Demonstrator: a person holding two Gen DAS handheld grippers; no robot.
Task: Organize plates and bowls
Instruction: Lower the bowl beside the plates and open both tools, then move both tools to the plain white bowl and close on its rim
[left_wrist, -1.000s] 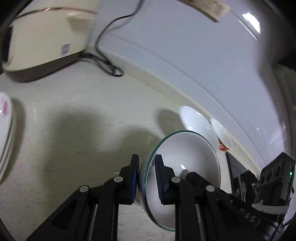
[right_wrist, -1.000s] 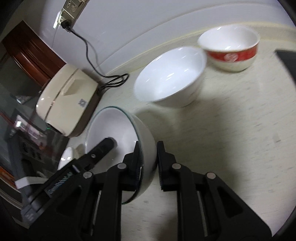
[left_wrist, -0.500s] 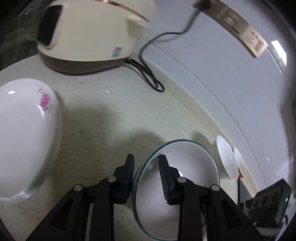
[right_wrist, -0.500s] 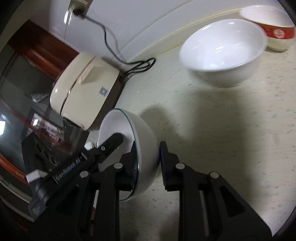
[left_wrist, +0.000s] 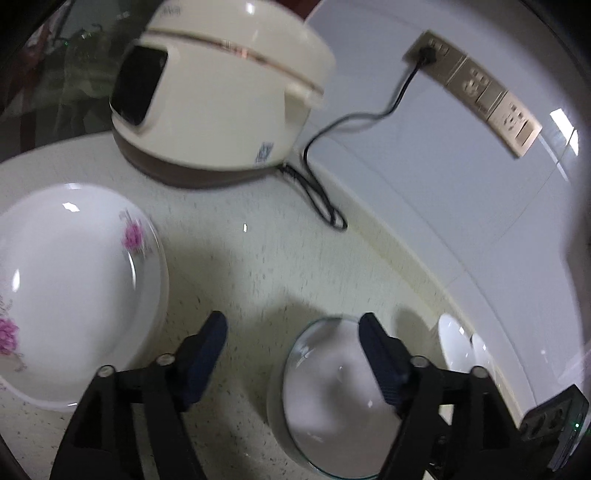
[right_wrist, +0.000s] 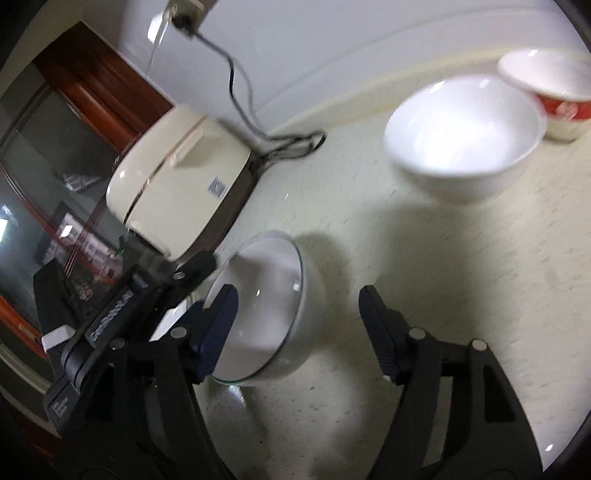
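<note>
Green-rimmed bowl (right_wrist: 266, 306) released; both claws stood open.
It apparently rested on the counter (right_wrist: 461, 280), near the flowered plates (left_wrist: 70, 288); we judged the left claw (left_wrist: 291, 332) and right claw (right_wrist: 299, 306) should next fetch the white bowl (right_wrist: 461, 136) by the counter's back edge.

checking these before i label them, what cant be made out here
- Left wrist view: floral plate cut off by the left edge; whether it is a stack is unclear.
- Left wrist view: two far bowls seen edge-on, too small.
- Right wrist view: red-banded bowl marking blurred.
- Rice cooker label unreadable.
</note>
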